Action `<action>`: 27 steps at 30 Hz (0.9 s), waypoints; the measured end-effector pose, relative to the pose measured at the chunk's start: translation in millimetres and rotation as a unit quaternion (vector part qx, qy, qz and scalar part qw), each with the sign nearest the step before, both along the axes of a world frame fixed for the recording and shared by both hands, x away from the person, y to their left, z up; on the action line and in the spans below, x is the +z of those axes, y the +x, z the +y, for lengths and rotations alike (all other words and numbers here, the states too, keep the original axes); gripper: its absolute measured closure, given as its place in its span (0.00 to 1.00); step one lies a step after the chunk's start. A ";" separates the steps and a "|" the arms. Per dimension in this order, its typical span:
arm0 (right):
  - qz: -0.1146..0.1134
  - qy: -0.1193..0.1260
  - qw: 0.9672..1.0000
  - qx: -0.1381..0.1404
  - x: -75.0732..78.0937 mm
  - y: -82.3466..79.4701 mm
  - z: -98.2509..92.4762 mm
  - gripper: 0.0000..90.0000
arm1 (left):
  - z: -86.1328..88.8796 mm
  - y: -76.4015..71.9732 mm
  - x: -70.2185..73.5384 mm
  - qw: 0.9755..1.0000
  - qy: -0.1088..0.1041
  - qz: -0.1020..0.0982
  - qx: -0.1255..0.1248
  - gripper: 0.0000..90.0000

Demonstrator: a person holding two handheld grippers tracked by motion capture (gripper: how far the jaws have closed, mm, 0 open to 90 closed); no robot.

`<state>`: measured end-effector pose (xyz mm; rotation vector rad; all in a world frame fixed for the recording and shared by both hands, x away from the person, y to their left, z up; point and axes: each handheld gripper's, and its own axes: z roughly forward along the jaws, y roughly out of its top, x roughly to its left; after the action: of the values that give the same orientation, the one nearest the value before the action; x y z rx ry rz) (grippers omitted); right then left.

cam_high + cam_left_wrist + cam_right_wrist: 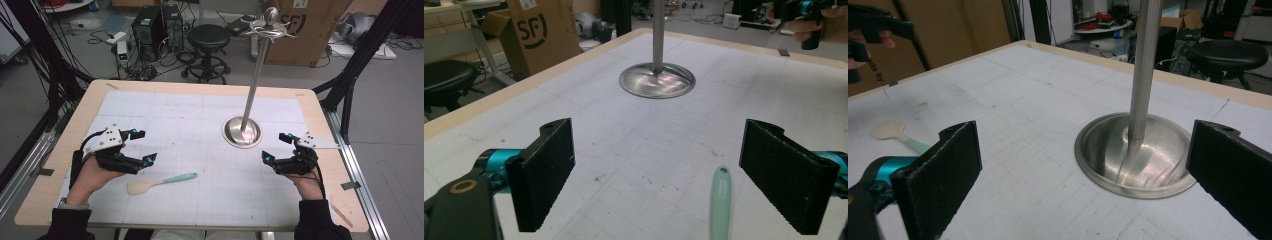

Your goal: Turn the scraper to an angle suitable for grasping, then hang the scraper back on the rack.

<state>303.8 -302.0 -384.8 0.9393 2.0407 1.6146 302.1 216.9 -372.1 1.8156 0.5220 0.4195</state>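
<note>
A small spatula [160, 183] with a cream blade and a mint-green handle [720, 206] lies flat on the white mat near the front, its blade [887, 130] toward the person's left. My left gripper [141, 146] hovers just above and left of it, jaws wide apart with nothing between them. The handle's end reaches up between those jaws in the left gripper view. My right gripper [276, 148] is open at the right side, close to the round steel base [242, 132] of a tall metal stand [1144, 70]. The stand's hooked top [270, 26] carries nothing.
The white gridded mat [200, 115] covers most of the wooden table [60, 150]. Behind the table are a black stool [208, 37], computer towers [157, 25] and a cardboard box [310, 25]. A thin wooden stick [341, 212] lies at the front right corner.
</note>
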 end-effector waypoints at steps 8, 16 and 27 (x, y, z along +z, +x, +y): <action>0.001 0.002 1.000 -0.001 -0.5 1.1 -2.1 0.00 | -2.5 1.2 -2.6 1.000 0.005 0.011 -0.006 0.18; -0.002 0.003 1.000 0.000 0.9 -1.2 -2.3 0.00 | -10.3 1.4 -5.8 0.999 0.012 0.032 -0.033 0.18; 0.001 0.007 1.000 0.000 1.6 -1.8 -4.3 0.00 | -24.8 4.5 -9.2 0.991 0.066 0.083 -0.081 0.20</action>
<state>302.1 -306.3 -383.2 0.9471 2.0332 1.6316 306.6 192.2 -381.3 2.0159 0.4660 0.1966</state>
